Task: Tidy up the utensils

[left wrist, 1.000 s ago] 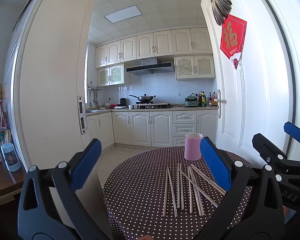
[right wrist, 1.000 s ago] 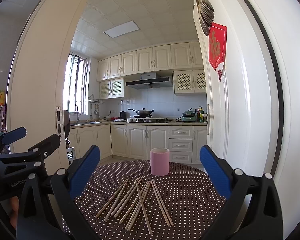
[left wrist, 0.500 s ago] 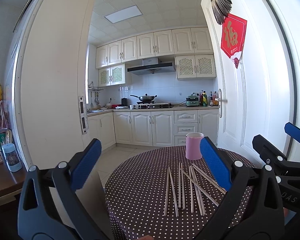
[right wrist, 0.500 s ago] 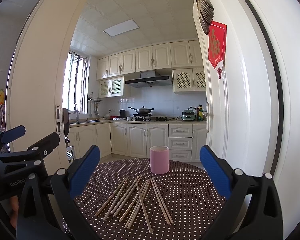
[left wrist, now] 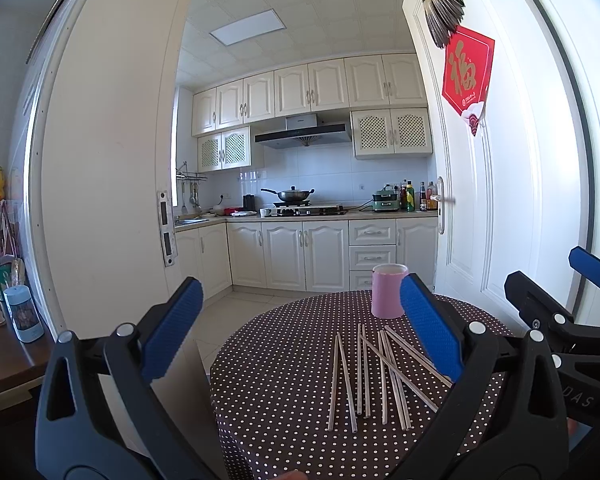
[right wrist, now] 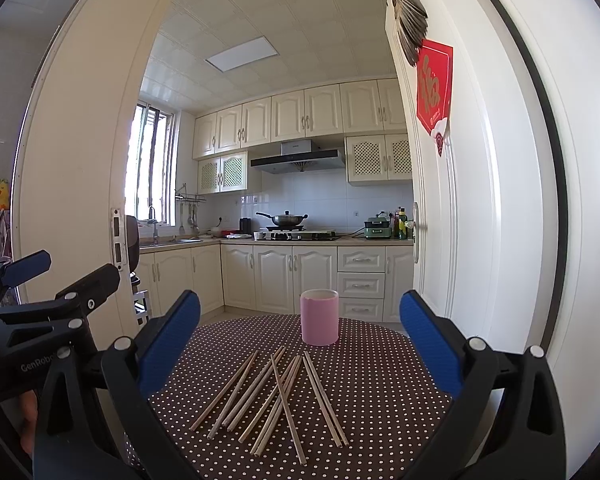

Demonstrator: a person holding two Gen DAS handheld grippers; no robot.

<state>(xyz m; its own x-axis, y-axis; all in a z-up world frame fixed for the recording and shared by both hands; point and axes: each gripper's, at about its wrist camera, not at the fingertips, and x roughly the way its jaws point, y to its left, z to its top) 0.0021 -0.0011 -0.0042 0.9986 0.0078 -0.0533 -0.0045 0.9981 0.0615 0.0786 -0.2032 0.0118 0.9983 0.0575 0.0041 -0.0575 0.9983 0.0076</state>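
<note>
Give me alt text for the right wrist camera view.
Wooden chopsticks lie scattered and crossing on a round brown polka-dot tablecloth, in front of an upright pink cup. The open right gripper frames them, the left gripper sits at the left edge, and a white kitchen lies beyond.

Black claw (left wrist: 298, 326) frames, blue pads (right wrist: 428, 346), silver screws.

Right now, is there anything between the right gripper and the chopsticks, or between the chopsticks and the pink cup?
Nothing visible. The right gripper is open above the chopsticks, and only bare tablecloth separates them from the pink cup.
</note>
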